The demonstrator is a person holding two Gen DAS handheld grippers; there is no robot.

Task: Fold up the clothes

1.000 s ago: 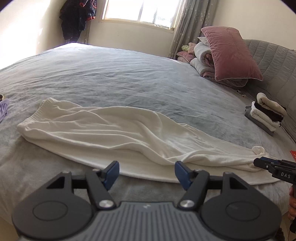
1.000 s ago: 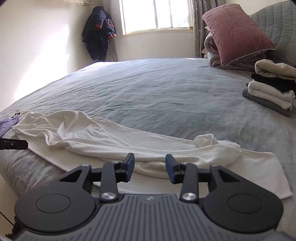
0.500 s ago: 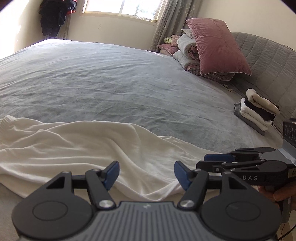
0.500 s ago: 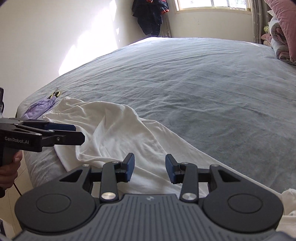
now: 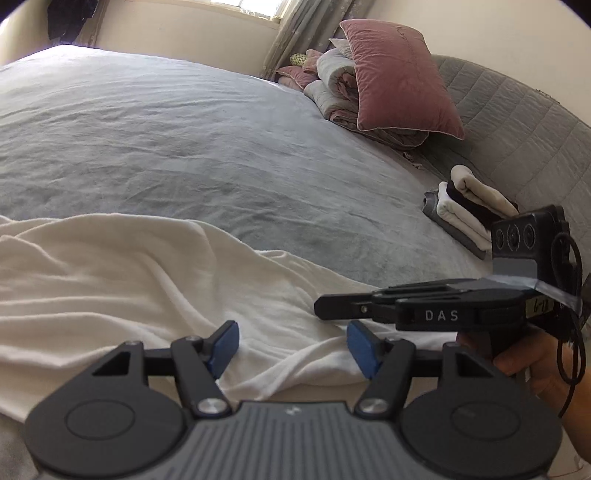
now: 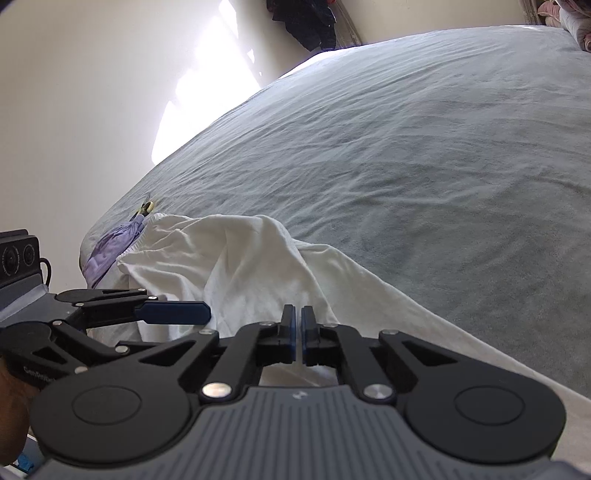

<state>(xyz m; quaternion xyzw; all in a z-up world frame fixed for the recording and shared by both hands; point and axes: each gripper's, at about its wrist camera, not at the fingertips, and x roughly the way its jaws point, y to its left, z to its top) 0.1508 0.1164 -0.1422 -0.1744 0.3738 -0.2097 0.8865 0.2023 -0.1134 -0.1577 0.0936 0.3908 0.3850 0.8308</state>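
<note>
A long white garment lies crumpled along the near edge of the grey bed. My left gripper hangs just over its near hem. Its jaws are closing, with fabric lying between the blue pads, which do not press on it. My right gripper comes in from the right, close beside the left one. In the right wrist view its pads are pressed together at the garment, with folds of the near edge drawn toward the tips. The left gripper shows there at the left.
A stack of folded clothes sits by the grey padded headboard. A pink pillow rests on rolled quilts at the back. A purple garment lies at the bed's left corner. A dark coat hangs on the far wall.
Both grippers have swung in toward each other along the garment's near edge. The right jaws have gone from open to shut. The left jaws have narrowed a little.
</note>
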